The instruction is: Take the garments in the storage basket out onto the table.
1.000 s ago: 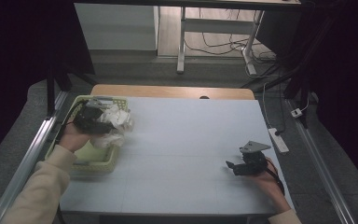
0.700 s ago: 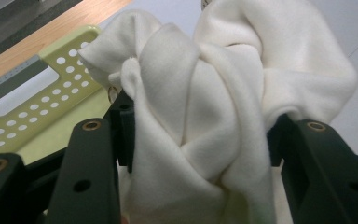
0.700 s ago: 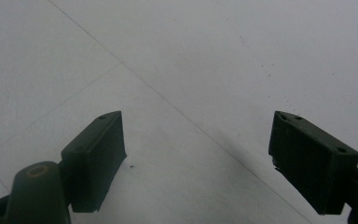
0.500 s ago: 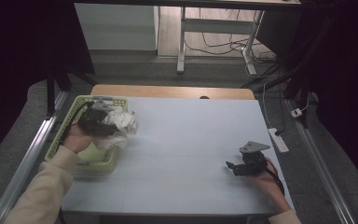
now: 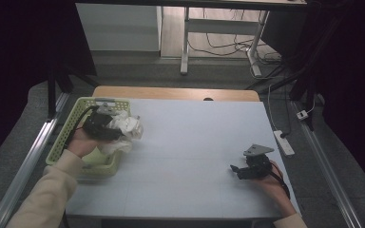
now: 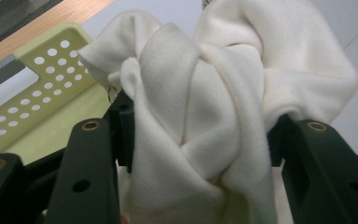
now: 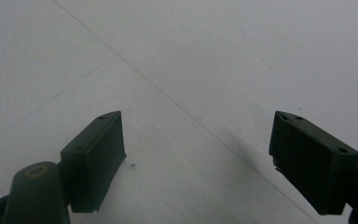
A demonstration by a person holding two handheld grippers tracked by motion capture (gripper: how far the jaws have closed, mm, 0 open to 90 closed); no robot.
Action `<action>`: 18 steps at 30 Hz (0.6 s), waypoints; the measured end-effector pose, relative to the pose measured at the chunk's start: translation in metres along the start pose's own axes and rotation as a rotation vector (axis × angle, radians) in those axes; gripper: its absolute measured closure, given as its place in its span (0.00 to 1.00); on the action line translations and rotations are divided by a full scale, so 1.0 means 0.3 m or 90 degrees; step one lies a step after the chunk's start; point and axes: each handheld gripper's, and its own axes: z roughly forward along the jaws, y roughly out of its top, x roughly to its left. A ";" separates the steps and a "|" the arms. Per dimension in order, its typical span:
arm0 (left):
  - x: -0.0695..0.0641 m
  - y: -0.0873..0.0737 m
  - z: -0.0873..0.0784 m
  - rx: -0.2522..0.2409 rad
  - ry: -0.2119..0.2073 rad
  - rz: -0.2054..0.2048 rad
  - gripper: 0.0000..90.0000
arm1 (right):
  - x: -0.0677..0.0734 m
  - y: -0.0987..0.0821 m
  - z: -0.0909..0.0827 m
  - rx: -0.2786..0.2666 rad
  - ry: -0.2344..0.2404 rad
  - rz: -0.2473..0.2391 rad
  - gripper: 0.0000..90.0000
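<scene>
A crumpled white cloth (image 5: 127, 127) hangs at the right rim of a pale green perforated basket (image 5: 78, 112) at the table's left. My left gripper (image 5: 116, 129) is shut on it. In the left gripper view the bunched white cloth (image 6: 205, 107) is pressed between both black pads (image 6: 125, 135), with the basket's wall (image 6: 51, 79) behind. My right gripper (image 5: 234, 168) rests low at the table's right front in a person's hand, open. In the right gripper view its gripper (image 7: 198, 154) has wide-apart jaws over bare table.
The white table top (image 5: 195, 142) has a wooden strip along its far edge. A power strip (image 5: 283, 142) lies off the table's right side. Metal rails run along the floor at left and right, and table legs and cables stand beyond.
My left gripper has carried the white cloth to the right, from over the basket to its right rim. The right gripper has stayed in place.
</scene>
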 end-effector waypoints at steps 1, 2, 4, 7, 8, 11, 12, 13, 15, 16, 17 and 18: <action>0.000 0.000 0.000 0.000 0.000 0.000 0.51 | 0.001 0.000 0.000 0.002 0.001 0.000 0.20; 0.000 -0.001 0.000 0.000 0.000 0.001 0.51 | 0.002 0.000 0.000 0.002 0.002 -0.001 0.20; -0.001 -0.001 0.000 -0.001 0.000 0.001 0.51 | 0.002 0.001 0.000 0.002 0.002 -0.001 0.20; -0.002 -0.002 0.003 -0.001 0.001 0.001 0.51 | 0.002 0.000 0.001 0.004 0.002 0.001 0.20; -0.003 -0.002 0.004 -0.001 0.000 0.001 0.51 | 0.002 0.000 0.001 0.004 0.002 0.000 0.20; -0.004 -0.002 0.004 -0.001 0.000 0.003 0.51 | 0.002 0.000 0.001 0.004 0.003 -0.001 0.20; -0.004 -0.002 0.004 -0.001 0.000 0.003 0.51 | 0.002 0.000 0.002 0.005 0.004 -0.001 0.20; -0.004 -0.002 0.004 -0.001 0.000 0.003 0.51 | 0.002 0.000 0.002 0.006 0.004 0.000 0.20; -0.004 -0.002 0.004 -0.001 -0.001 0.003 0.51 | 0.002 -0.001 0.004 0.008 0.003 -0.001 0.20; -0.004 -0.002 0.004 -0.001 -0.001 0.003 0.51 | 0.002 -0.001 0.004 0.009 0.003 -0.001 0.20; -0.004 -0.002 0.005 -0.001 -0.001 0.004 0.51 | 0.002 -0.001 0.005 0.010 0.002 -0.002 0.20; -0.004 -0.002 0.005 0.000 0.000 0.004 0.51 | 0.002 -0.001 0.005 0.011 0.002 -0.002 0.20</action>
